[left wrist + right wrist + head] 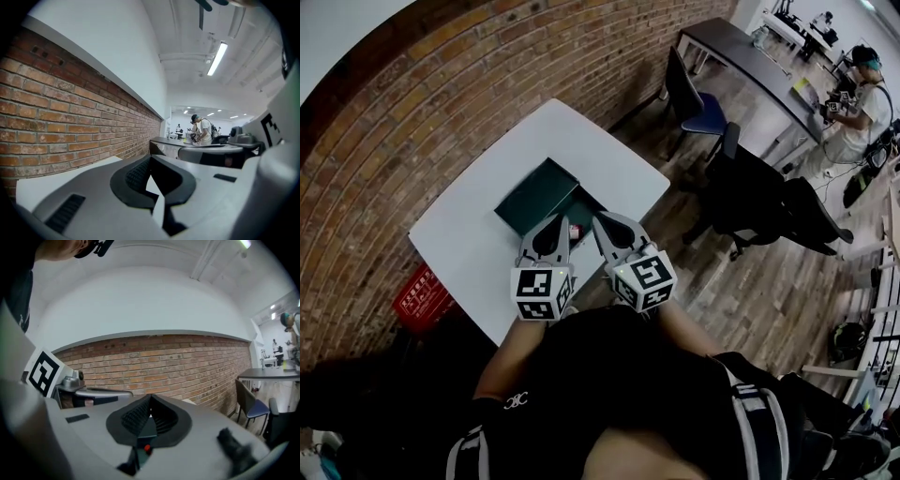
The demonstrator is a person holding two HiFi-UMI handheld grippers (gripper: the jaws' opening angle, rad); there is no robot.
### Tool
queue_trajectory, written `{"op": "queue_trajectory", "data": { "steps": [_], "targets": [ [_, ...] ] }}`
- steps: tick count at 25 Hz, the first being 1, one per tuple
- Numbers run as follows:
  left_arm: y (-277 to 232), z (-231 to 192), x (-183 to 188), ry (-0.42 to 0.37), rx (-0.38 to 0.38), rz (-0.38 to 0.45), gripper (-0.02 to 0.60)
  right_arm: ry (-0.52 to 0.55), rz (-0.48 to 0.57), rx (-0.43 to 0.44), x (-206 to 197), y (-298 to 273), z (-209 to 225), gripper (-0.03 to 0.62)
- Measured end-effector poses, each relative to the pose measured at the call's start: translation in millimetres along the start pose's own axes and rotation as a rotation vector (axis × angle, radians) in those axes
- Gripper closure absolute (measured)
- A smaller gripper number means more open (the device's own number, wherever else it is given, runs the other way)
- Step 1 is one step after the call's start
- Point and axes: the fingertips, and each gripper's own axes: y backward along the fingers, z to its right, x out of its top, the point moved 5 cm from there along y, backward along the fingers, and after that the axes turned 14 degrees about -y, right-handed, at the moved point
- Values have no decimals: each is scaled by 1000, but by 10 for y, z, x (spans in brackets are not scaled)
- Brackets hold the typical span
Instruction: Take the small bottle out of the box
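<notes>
On a white table (pixel 459 234), the left gripper (pixel 562 223) is hovering at the near edge of the open dark green box (pixel 534 192), its jaws pressing tip to tip on nothing. Just right of it, inside the box, a small red-marked item, apparently the bottle (pixel 575 232), is showing too tiny to tell its long axis or heading. Further right, the right gripper (pixel 599 222) is pointing at the same edge, jaws likewise closed and empty.

Dark-green box (pixel 536 194), white table (pixel 469 239)
</notes>
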Motion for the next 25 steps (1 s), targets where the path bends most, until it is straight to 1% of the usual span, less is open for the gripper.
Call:
{"op": "queue_trajectory", "data": {
  "steps": [3, 5, 7, 11, 17, 21, 25],
  "targets": [
    [-65, -42, -24, 8, 37, -16, 575, 10, -61, 86, -13, -176, 69, 565],
    [-81, -54, -29, 16, 50, -25, 575, 46, -80, 131, 35, -239, 63, 565],
    [-98, -94, -26, 24, 85, -27, 575, 78, -92, 166, 81, -308, 71, 565],
    [-112, -181, -59, 52, 160, -41, 575, 88, -123, 219, 69, -448, 124, 565],
    [-46, -242, -138, 90, 259, -60, 575, 124, -192, 295, -51, -584, 167, 565],
    [56, -267, -193, 105, 313, -77, 575, 146, -255, 346, -212, -681, 142, 565],
    [190, -278, -272, 118, 353, -97, 575, 152, -321, 368, -440, -777, 135, 565]
  ]
}}
